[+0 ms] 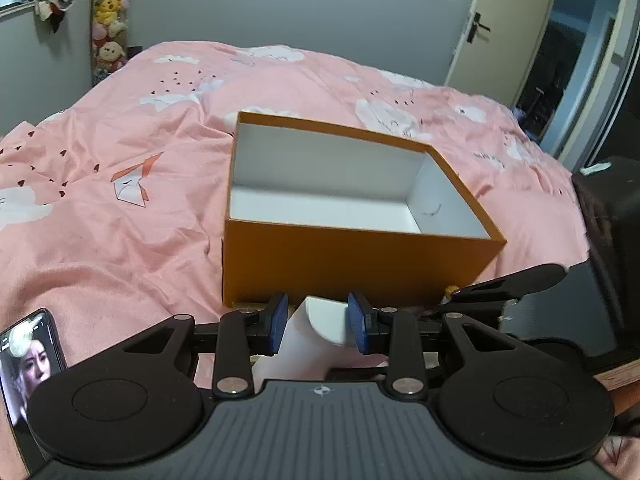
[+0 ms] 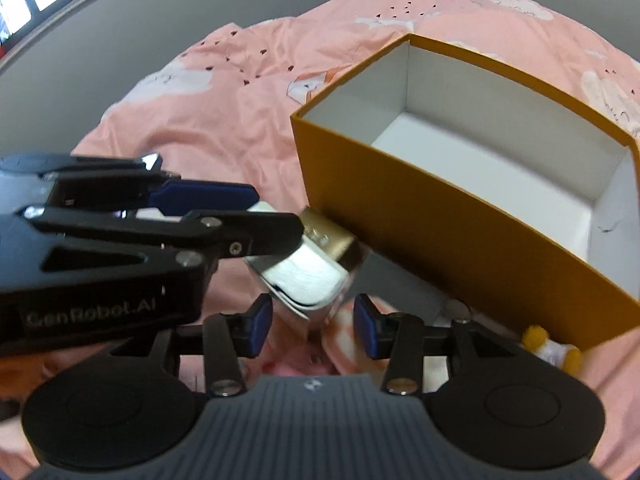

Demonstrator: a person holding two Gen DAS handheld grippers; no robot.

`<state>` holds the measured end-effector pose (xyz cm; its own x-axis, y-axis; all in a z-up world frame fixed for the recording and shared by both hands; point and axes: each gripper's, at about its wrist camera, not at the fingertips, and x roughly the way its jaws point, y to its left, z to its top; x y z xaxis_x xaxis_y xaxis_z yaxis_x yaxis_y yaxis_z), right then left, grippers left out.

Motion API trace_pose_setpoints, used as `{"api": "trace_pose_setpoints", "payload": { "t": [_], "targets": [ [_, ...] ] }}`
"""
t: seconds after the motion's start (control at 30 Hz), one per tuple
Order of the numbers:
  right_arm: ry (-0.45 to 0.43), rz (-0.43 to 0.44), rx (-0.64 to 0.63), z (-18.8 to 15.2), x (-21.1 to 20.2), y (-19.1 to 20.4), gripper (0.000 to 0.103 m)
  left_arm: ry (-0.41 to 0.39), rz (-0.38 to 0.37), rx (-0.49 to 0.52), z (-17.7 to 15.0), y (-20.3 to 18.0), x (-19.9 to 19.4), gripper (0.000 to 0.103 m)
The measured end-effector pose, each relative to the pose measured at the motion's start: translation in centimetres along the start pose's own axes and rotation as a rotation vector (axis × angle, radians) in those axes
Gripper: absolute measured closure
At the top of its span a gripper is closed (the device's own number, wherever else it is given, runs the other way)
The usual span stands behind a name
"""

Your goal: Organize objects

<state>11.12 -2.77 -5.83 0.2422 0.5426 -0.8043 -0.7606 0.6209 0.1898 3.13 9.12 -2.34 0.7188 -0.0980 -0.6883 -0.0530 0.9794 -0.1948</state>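
A left gripper (image 1: 318, 322) is clamping a white pack (image 2: 304, 276) beside an orange box (image 1: 360, 264) on a pink bed (image 1: 120, 200); the right gripper (image 2: 312, 330) is standing apart, a plush toy (image 2: 552, 350) nearby.

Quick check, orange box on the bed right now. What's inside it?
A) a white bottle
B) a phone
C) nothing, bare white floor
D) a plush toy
C: the orange box shows only its bare white floor and walls in both wrist views, while the white bottle sits between the pads of the left hand-held gripper, outside the box.
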Motion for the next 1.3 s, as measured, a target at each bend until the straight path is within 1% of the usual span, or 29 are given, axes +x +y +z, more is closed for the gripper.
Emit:
{"api": "trace_pose_setpoints", "payload": {
  "t": [0.07,0.17,0.23,0.3,0.4,0.53,0.57,0.63,0.67,0.73,0.8,0.83,0.87,0.9,0.97,1.0,1.07,1.17,1.3],
  "targets": [
    [-0.013,-0.013,-0.002,0.5,0.7,0.2,0.059,-0.003,-0.01,-0.011,0.0,0.5,-0.2,0.065],
    [-0.031,-0.042,-0.01,0.9,1.5,0.4,0.058,0.0,0.012,-0.033,-0.3,1.6,-0.4,0.066],
    [-0.035,-0.045,-0.014,1.1,2.0,0.5,0.057,0.016,0.027,-0.059,-0.8,2.6,-0.1,0.066],
    [-0.027,-0.046,-0.003,1.1,2.6,0.4,0.056,0.052,0.055,-0.098,-1.3,3.8,0.5,0.066],
    [-0.006,-0.021,0.042,0.6,3.7,0.0,0.054,0.104,0.081,-0.116,-2.0,4.9,1.4,0.066],
    [-0.011,0.006,0.067,0.3,4.8,-0.1,0.048,0.141,0.094,-0.143,-2.5,5.9,2.2,0.077],
    [-0.014,0.01,0.07,0.3,5.0,-0.1,0.047,0.146,0.104,-0.149,-2.5,6.2,2.3,0.077],
    [-0.026,0.026,0.079,0.2,5.3,-0.2,0.046,0.153,0.124,-0.15,-2.7,6.4,2.4,0.077],
    [-0.031,0.037,0.084,0.1,5.4,-0.3,0.049,0.157,0.13,-0.147,-2.7,6.4,2.4,0.077],
    [-0.046,0.058,0.097,0.0,5.4,-0.5,0.05,0.162,0.133,-0.137,-2.8,6.2,2.4,0.077],
    [-0.064,0.063,0.099,-0.1,4.8,-0.5,0.055,0.163,0.12,-0.129,-2.7,6.2,2.5,0.075],
    [-0.076,0.074,0.1,-0.2,4.2,-0.5,0.06,0.162,0.114,-0.128,-2.6,6.1,2.6,0.072],
    [-0.088,0.077,0.094,-0.2,3.6,-0.3,0.064,0.159,0.109,-0.126,-2.6,6.1,2.5,0.07],
    [-0.106,0.068,0.084,-0.2,2.8,-0.2,0.065,0.156,0.105,-0.125,-2.5,6.0,2.5,0.068],
    [-0.149,0.047,0.073,-0.3,1.0,0.1,0.067,0.154,0.09,-0.118,-2.4,5.8,2.6,0.059],
    [-0.172,0.028,0.065,-0.2,0.0,0.2,0.067,0.155,0.08,-0.113,-2.3,5.7,2.7,0.057],
    [-0.21,-0.012,0.063,-0.2,-2.0,0.2,0.068,0.168,0.068,-0.091,-2.2,5.3,3.0,0.047],
    [-0.253,-0.037,0.1,-0.2,-4.9,-0.5,0.068,0.189,0.06,-0.068,-2.0,4.7,3.6,0.042],
    [-0.269,-0.042,0.201,-0.5,-8.2,-2.2,0.069,0.216,0.047,-0.056,-1.9,3.9,5.0,0.039]
  ]
}}
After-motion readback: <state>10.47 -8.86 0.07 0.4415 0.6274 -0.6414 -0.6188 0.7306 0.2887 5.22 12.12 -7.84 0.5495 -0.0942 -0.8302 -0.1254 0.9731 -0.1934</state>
